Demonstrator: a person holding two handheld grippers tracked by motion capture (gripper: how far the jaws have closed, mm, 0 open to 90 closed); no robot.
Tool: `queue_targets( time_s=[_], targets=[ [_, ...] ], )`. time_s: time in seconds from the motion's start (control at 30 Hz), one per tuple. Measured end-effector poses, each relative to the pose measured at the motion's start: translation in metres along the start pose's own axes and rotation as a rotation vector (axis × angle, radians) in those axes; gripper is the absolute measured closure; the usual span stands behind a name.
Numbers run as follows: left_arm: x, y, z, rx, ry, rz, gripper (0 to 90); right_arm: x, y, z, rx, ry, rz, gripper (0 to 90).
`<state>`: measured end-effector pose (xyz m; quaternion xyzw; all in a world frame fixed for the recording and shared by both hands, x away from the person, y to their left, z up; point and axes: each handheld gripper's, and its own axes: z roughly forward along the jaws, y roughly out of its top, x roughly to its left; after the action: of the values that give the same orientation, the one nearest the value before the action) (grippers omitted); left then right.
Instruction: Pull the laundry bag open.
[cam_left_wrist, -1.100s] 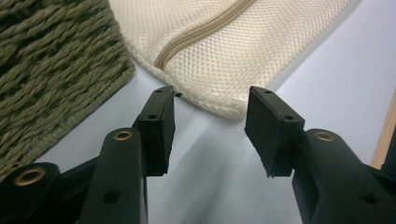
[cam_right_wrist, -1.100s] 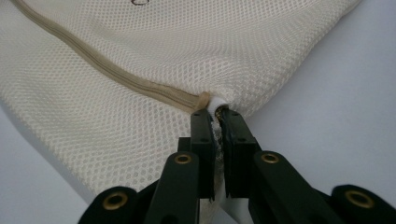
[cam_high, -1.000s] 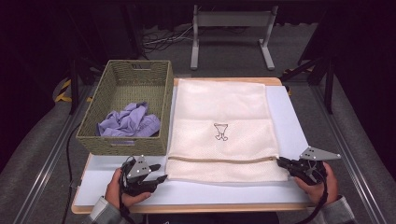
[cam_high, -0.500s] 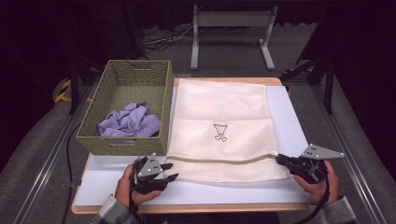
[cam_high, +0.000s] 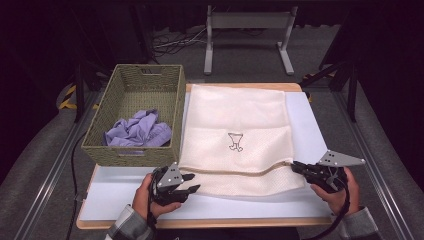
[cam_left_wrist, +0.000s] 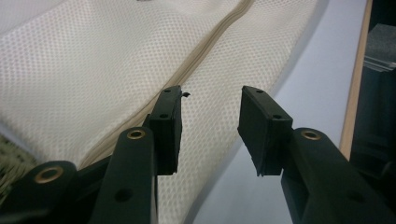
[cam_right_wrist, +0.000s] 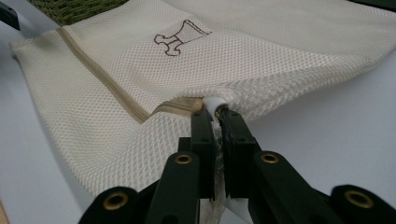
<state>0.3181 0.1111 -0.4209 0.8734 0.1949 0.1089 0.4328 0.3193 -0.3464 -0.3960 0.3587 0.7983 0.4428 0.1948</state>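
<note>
A white table (cam_high: 125, 197) carries a cream mesh bag (cam_high: 235, 120) beside a basket (cam_high: 135, 90) whose purple cloth (cam_high: 137, 131) is partly hidden by its wall. The right gripper (cam_high: 296, 167) pinches the bag's zip end; the left gripper (cam_high: 192, 183), jaws half apart with nothing between them and just closing, hovers at the bag's near corner

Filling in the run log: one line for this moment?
left gripper: open above mesh bag | right gripper: shut on zipper end | basket: purple cloth
</note>
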Motion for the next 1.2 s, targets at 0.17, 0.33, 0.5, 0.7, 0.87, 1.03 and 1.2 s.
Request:
queue_targets(
  time_s=[0.17,0.33,0.5,0.7,0.87,1.03,1.2],
  targets=[
    [-0.004,0.017,0.011,-0.008,-0.017,0.033,60.7,0.004,0.005,0.002,0.004,0.003,-0.021,85.2],
    [-0.009,0.041,0.033,-0.013,-0.045,0.081,63.0,0.008,0.009,0.004,0.012,-0.004,-0.046,85.3],
    [-0.014,0.065,0.062,-0.013,-0.078,0.126,64.1,0.012,0.012,0.005,0.014,-0.003,-0.064,85.2],
    [-0.028,0.098,0.095,-0.045,-0.118,0.181,65.1,0.016,0.015,0.006,0.017,0.001,-0.088,85.3],
    [-0.041,0.121,0.122,-0.041,-0.137,0.237,66.0,0.020,0.017,0.007,0.016,0.006,-0.108,85.3],
    [-0.044,0.130,0.133,-0.060,-0.141,0.233,66.1,0.022,0.017,0.008,0.016,0.011,-0.118,85.3],
    [-0.047,0.134,0.143,-0.055,-0.135,0.237,67.8,0.023,0.017,0.008,0.016,0.022,-0.119,85.3]
  ],
)
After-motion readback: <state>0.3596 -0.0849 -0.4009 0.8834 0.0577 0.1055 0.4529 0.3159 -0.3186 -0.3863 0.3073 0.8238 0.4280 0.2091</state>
